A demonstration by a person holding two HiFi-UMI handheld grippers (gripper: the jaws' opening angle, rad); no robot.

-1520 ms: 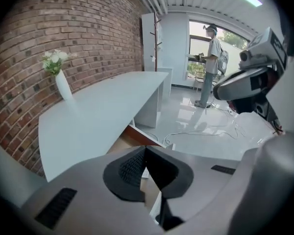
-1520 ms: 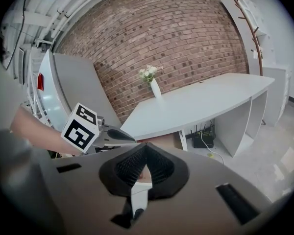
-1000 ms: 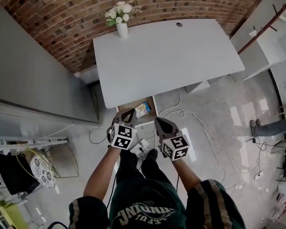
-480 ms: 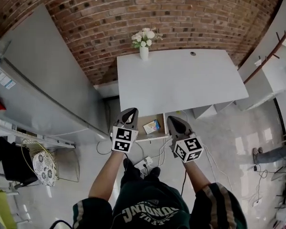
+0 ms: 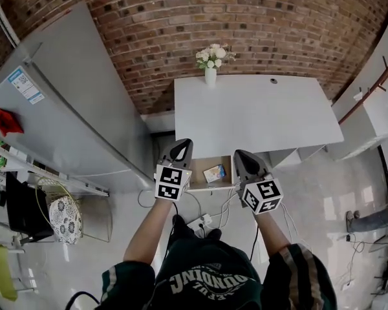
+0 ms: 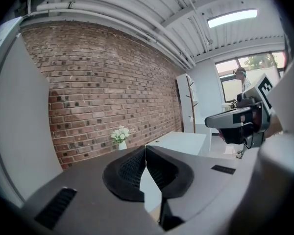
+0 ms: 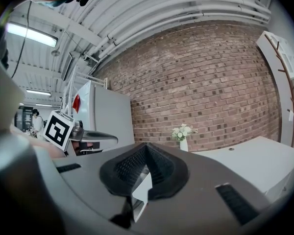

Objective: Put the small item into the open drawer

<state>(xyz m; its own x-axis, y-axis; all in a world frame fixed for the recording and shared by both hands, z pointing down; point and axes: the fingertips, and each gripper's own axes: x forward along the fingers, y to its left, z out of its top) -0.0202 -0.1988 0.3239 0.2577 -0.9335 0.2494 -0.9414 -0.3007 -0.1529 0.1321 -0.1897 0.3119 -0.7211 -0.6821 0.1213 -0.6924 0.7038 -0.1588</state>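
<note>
Small item [image 5: 214, 173] sits in the open drawer [image 5: 199, 170] under the table's [image 5: 258, 115] near edge. So my left gripper [image 5: 182, 143] and right gripper [image 5: 240, 154] are both pressed together and empty, one either side. Looks done to me.

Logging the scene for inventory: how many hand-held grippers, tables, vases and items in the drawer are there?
left hand-held gripper, right hand-held gripper: 2
table: 1
vase: 1
item in drawer: 1
Total: 5

Brick wall [image 5: 246, 18], white table [image 5: 258, 115], tall grey cabinet [image 5: 77, 102], glossy floor [image 5: 323, 192].
</note>
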